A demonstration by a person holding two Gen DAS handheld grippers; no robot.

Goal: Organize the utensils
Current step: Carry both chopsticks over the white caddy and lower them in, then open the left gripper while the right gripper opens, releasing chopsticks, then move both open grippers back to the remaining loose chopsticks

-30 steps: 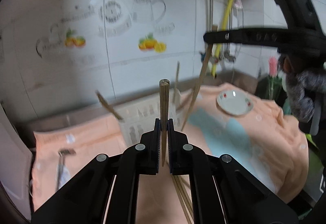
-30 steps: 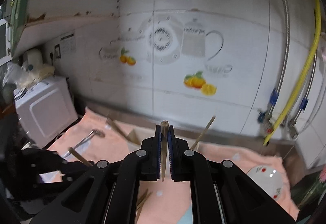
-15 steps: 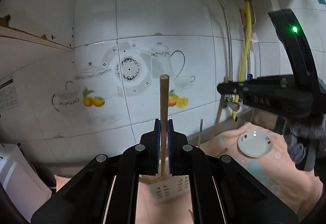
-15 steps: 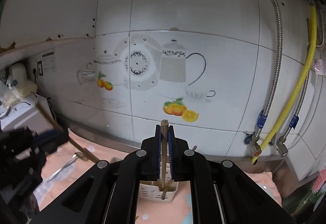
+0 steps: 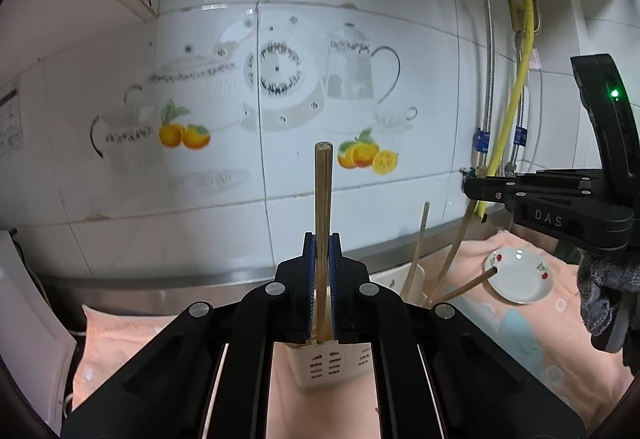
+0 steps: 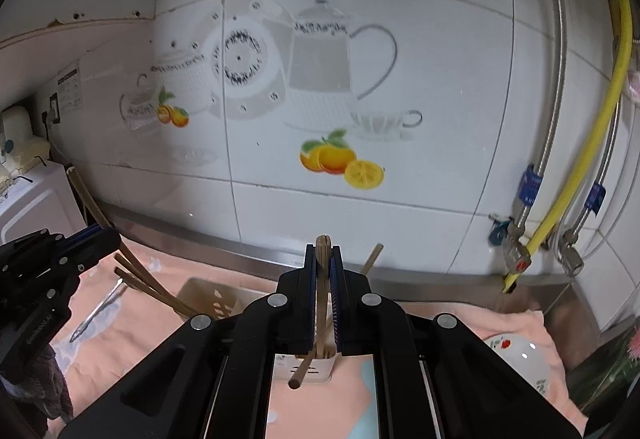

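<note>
My left gripper point(image 5: 321, 251) is shut on a wooden chopstick point(image 5: 322, 207) held upright, its lower end over the white slotted utensil holder point(image 5: 332, 363). My right gripper point(image 6: 323, 263) is shut on another wooden chopstick point(image 6: 322, 267), also upright above the holder point(image 6: 208, 299). Several chopsticks point(image 5: 416, 251) lean in the holder. The right gripper also shows in the left wrist view point(image 5: 476, 185), its chopstick point(image 5: 456, 243) slanting down into the holder. The left gripper shows in the right wrist view point(image 6: 96, 239), holding its chopstick point(image 6: 86, 199).
A peach towel point(image 6: 140, 335) covers the counter. A small white plate point(image 5: 520, 275) with red flowers lies to the right. A metal utensil point(image 6: 100, 309) lies on the towel at the left. A tiled wall with pipes and a yellow hose point(image 6: 576, 167) stands close behind.
Both grippers have tilted up and drawn in over the holder, so the chopsticks now stand upright. Both stay shut on their chopsticks.
</note>
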